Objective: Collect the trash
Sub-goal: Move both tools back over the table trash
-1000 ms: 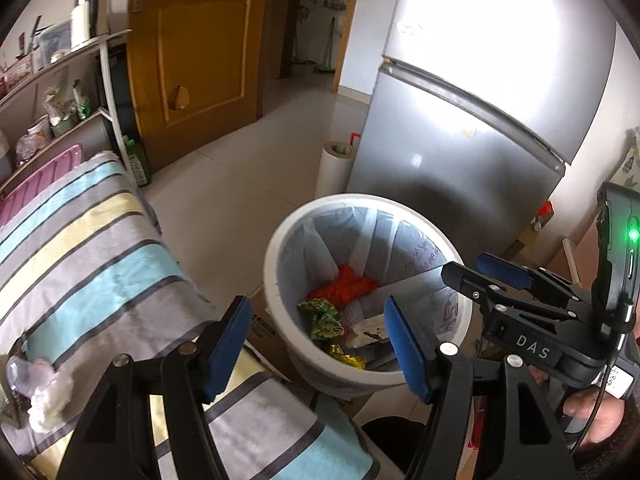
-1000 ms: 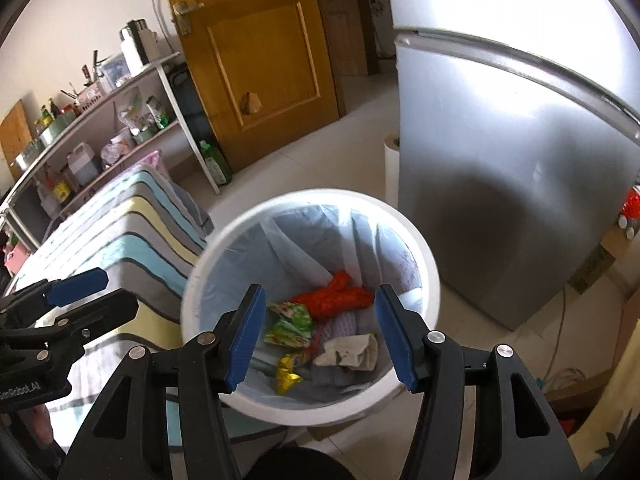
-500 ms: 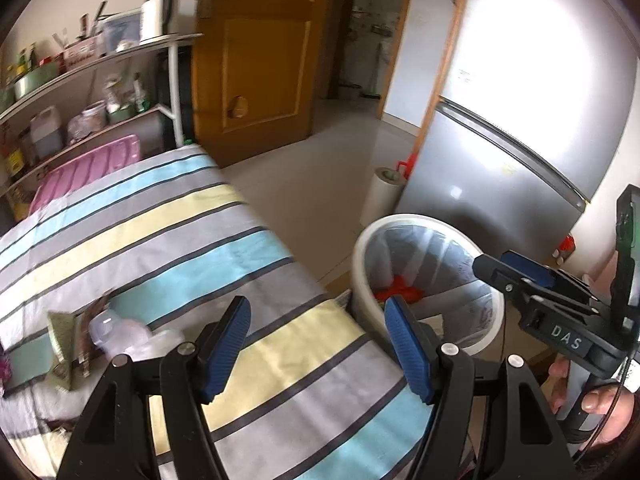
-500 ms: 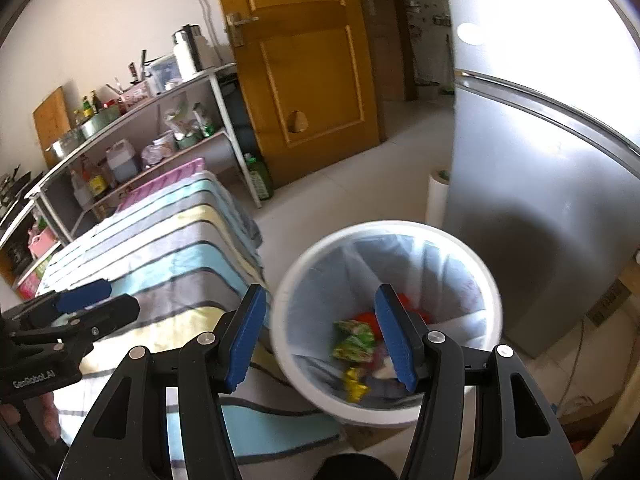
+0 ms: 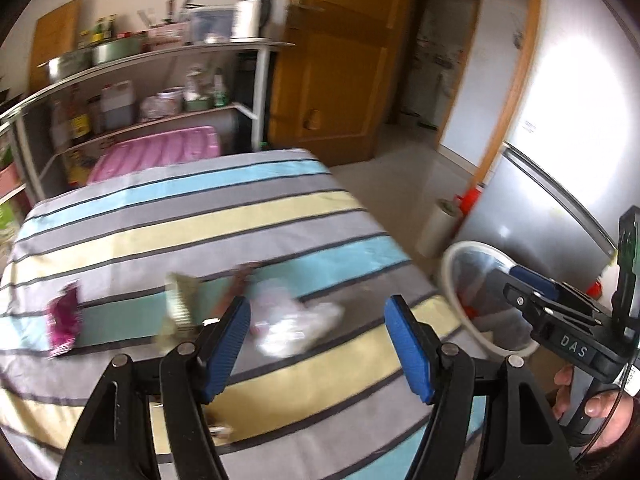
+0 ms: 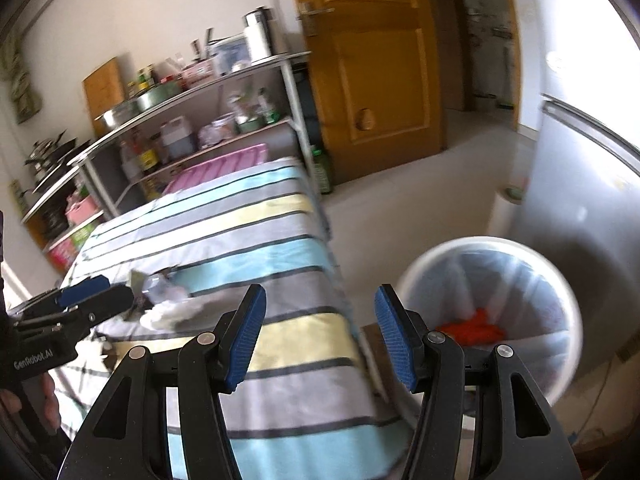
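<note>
Several scraps of trash lay on the striped cloth point(image 5: 248, 216): a white wad point(image 5: 294, 326), a tan wrapper point(image 5: 180, 300), a magenta packet point(image 5: 64, 320). Both the left gripper point(image 5: 318, 346) and right gripper point(image 6: 316, 340) hung wide open and empty; judging by this, the next pickup called for descending on the wad, the bin point(image 6: 424, 268) beside.

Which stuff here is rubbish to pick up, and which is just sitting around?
For the job: pink wrapper, green wrapper, crumpled white plastic, white bin.

Just there: striped cloth, shelves, fridge, wooden door.
</note>
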